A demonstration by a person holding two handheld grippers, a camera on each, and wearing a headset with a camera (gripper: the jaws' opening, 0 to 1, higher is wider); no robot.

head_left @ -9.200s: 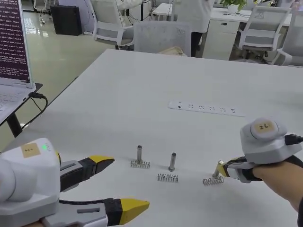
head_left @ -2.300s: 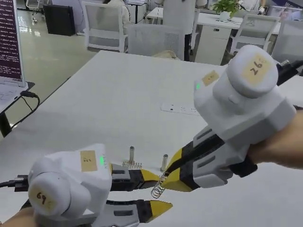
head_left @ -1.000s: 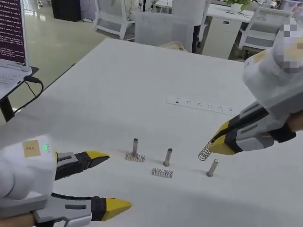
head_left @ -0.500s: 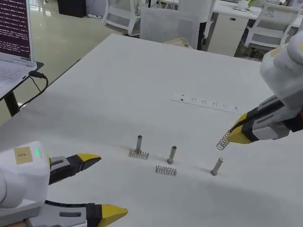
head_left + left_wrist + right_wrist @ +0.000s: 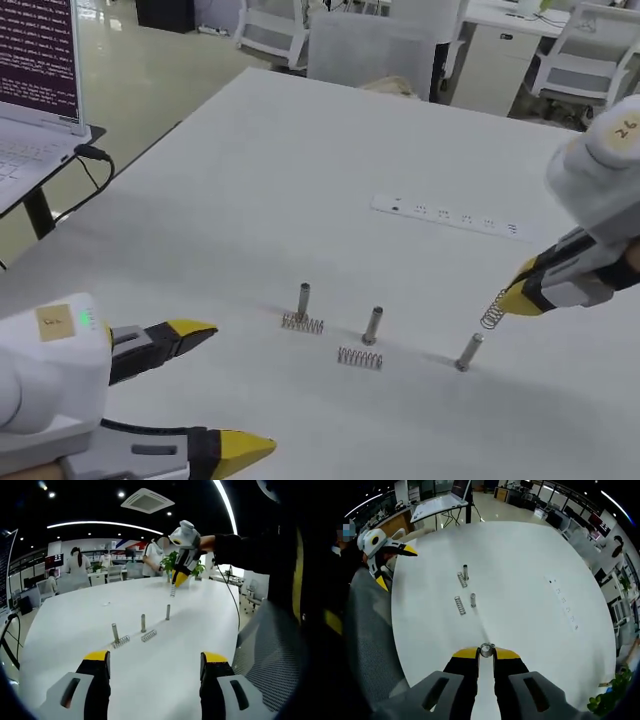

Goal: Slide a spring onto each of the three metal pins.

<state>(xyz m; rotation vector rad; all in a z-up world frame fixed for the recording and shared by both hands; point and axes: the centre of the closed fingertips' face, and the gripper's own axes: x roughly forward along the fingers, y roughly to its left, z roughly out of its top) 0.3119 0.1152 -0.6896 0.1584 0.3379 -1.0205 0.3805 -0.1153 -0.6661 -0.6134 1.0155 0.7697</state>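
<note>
Three pins stand upright in a row on the white table [image 5: 300, 170] in the head view: the left pin [image 5: 303, 297], the middle pin [image 5: 374, 325] and the right pin [image 5: 467, 351]. None of them wears a spring yet. The first loose spring [image 5: 303, 323] lies at the foot of the left pin, and the second loose spring [image 5: 360, 357] lies just in front of the middle pin. The right gripper [image 5: 515, 300] pinches the third spring [image 5: 492, 310] by its upper end, so it dangles just above the right pin, apart from it. The left gripper [image 5: 232, 388] hovers near the table's front edge, jaws spread wide and holding nothing.

In the left gripper view its own jaws stand well apart. Across the table the third spring [image 5: 172, 590] hangs over the farthest pin.

In the right gripper view the jaws press on the coil, seen end-on as a small ring between the yellow tips.

The spring looks light, thin and bouncy, likely to bend, swing or flick free. A hold at one end, leaving the lower coils clear, should suit threading.

Against the picture half a second earlier, the third spring sits closer to the right pin's top. The loose springs lie as they did.
</note>
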